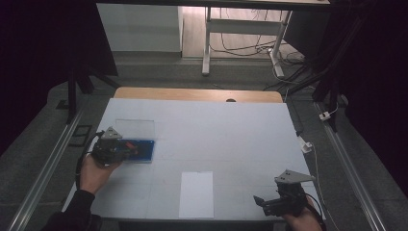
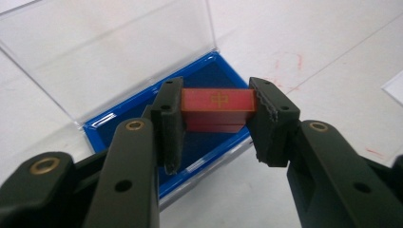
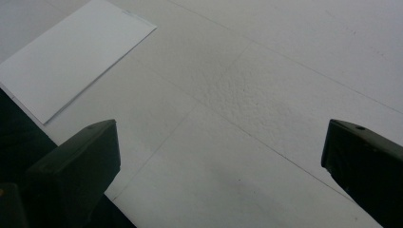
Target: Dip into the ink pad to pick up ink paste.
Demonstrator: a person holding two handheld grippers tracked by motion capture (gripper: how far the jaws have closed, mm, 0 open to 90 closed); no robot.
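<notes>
Left tongs point(image 2: 216, 124) gripping one red block point(image 2: 217, 105)

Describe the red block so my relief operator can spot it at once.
Start at the white table, left side, where a blue case lies with its clear lid open. The red block is clamped in the left hand-held gripper above it, marked with a gold character.

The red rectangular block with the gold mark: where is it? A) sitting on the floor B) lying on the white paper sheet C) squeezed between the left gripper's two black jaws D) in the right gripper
C: the red rectangular block sits clamped between the left gripper jaws, above the blue box with the clear lid.
</notes>
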